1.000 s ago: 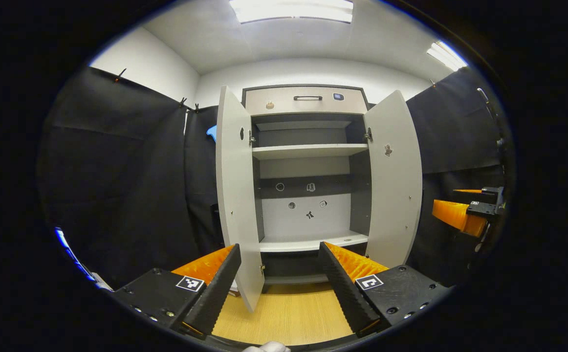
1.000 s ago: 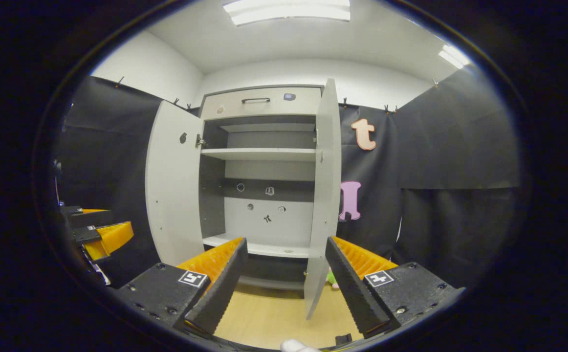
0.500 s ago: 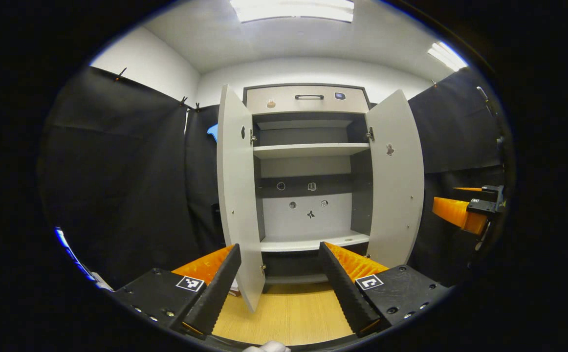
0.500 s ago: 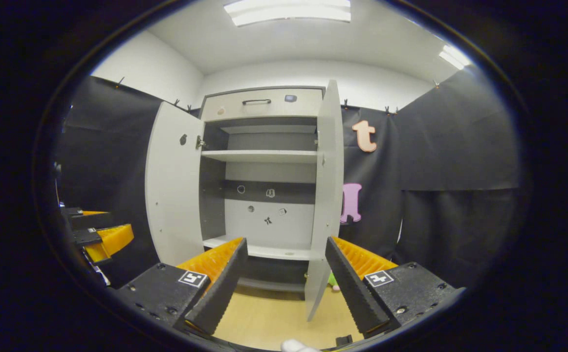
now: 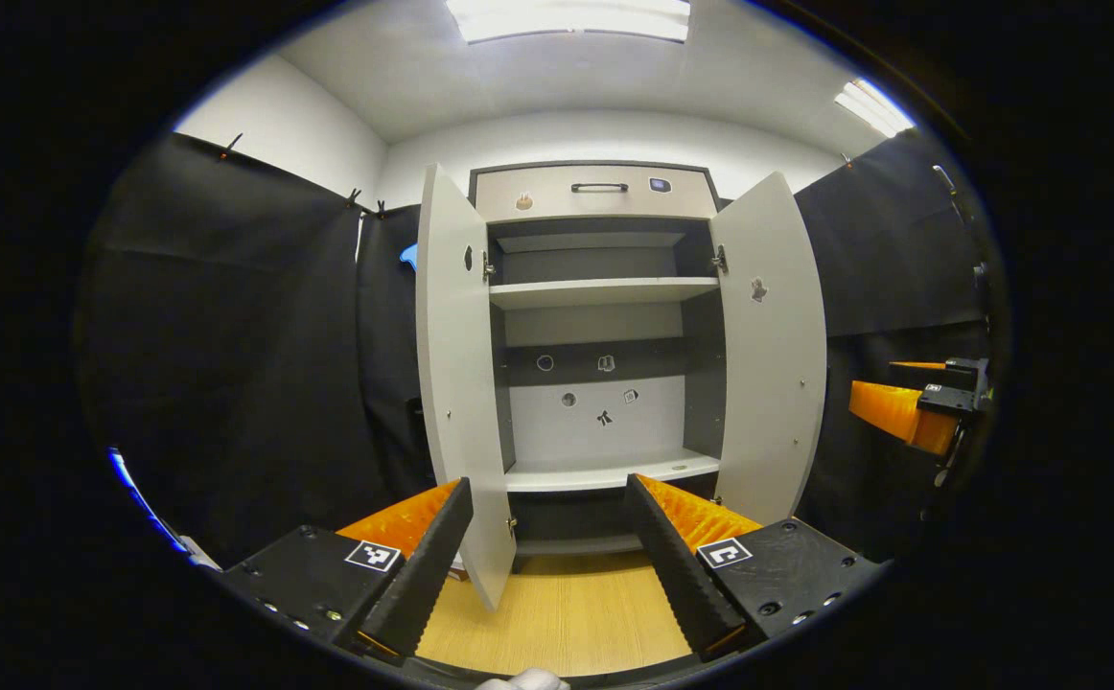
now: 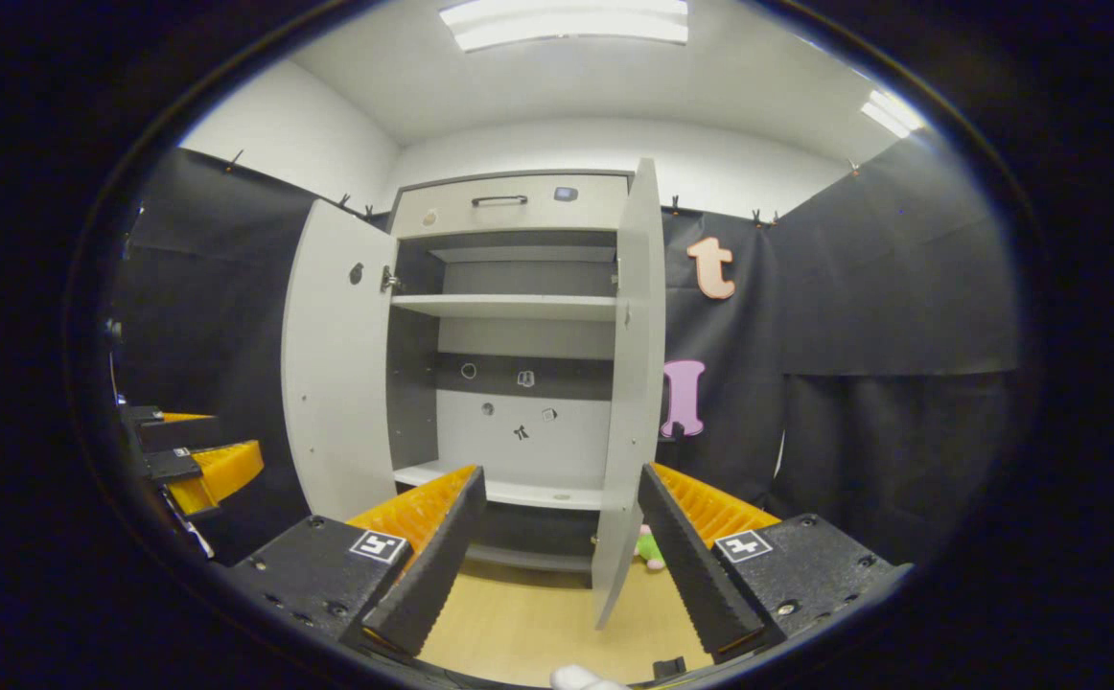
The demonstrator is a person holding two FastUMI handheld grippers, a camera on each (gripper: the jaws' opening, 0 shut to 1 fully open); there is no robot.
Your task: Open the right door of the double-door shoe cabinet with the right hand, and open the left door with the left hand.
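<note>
The grey double-door shoe cabinet (image 5: pixel 599 192) stands ahead with both doors swung wide. In the left gripper view the left door (image 5: pixel 456 383) juts toward me, its edge just past my open left gripper (image 5: pixel 549 561); the right door (image 5: pixel 770 345) angles outward. In the right gripper view the right door (image 6: pixel 636 383) stands edge-on in front of my open right gripper (image 6: pixel 562 561), and the left door (image 6: pixel 335 355) hangs out at the left. Neither gripper touches a door. The other gripper appears at each view's side: the right gripper (image 5: pixel 912 412) and the left gripper (image 6: pixel 193 460).
Inside are bare shelves (image 5: pixel 603 291) and a back panel with small stickers (image 5: pixel 603 418). A drawer with a dark handle (image 5: pixel 599 188) tops the cabinet. Wood floor (image 5: pixel 567 623) lies below. A small green and pink toy (image 6: pixel 650 547) sits on the floor behind the right door. Black cloth walls stand on both sides.
Both views have shifted slightly; the right door's lower edge now uncovers more of the toy on the floor. The doors stay wide and both grippers stay open.
</note>
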